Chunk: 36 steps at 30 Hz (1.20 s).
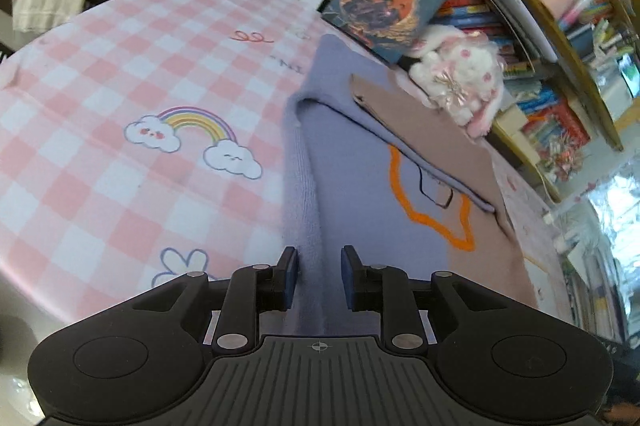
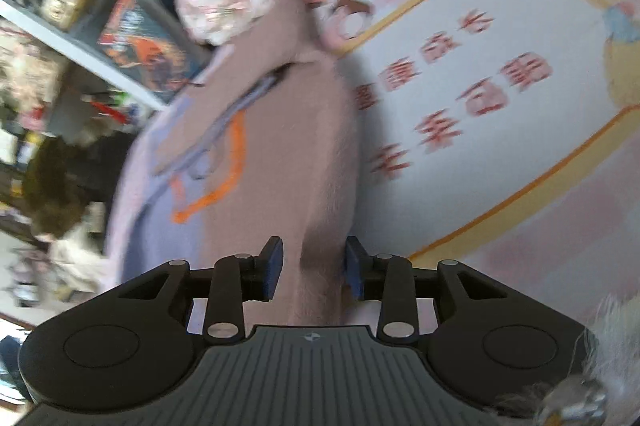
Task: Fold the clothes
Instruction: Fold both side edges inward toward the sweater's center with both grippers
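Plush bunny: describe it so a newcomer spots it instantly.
Find the bookshelf along the far edge of the pink checked table cover. At its foot, just beyond the lilac-and-pink sweater, sits the plush bunny: fluffy white, pink ears and bow, the only soft toy among books.

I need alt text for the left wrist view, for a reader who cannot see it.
The left gripper hovers with open jaws around a ribbed edge of a lilac and pink sweater on a pink checked tablecloth. A plush rabbit sits beyond, beside crowded bookshelves.
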### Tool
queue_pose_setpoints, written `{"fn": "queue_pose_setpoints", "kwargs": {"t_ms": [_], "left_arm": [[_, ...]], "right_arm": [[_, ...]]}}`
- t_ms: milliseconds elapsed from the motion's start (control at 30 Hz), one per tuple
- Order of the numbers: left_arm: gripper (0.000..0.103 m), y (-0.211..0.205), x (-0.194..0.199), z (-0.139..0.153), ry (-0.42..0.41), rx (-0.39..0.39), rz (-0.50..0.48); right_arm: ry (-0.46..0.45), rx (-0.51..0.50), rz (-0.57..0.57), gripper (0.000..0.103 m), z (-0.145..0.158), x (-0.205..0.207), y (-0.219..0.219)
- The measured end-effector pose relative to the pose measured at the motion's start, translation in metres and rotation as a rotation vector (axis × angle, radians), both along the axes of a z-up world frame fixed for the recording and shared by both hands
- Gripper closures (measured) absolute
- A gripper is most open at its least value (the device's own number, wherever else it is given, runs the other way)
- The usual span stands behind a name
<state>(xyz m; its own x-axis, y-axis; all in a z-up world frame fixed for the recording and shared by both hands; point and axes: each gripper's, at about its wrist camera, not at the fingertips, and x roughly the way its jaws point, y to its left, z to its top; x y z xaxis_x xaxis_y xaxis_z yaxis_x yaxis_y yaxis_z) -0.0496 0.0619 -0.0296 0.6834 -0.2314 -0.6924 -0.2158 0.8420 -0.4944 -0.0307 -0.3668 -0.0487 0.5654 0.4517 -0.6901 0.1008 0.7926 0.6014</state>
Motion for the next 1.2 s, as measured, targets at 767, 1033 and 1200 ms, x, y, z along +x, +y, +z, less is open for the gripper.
{"fn": "queue_pose_setpoints", "kwargs": {"t_ms": [767, 1033, 1200], "left_arm": [[0.081, 0.015, -0.008, -0.023, 0.088, -0.194, 0.071], [0.085, 0.015, -0.014, -0.026, 0.098, -0.216, 0.082], [0.098, 0.014, -0.019, -0.029, 0.105, -0.229, 0.087]], "right_arm": [[0.07, 0.128, -0.095, 0.078, -0.012, -0.014, -0.017], [0.09, 0.138, -0.112, 0.096, -0.016, -0.024, -0.019], [0.093, 0.135, -0.111, 0.097, -0.016, -0.031, -0.022]]}}
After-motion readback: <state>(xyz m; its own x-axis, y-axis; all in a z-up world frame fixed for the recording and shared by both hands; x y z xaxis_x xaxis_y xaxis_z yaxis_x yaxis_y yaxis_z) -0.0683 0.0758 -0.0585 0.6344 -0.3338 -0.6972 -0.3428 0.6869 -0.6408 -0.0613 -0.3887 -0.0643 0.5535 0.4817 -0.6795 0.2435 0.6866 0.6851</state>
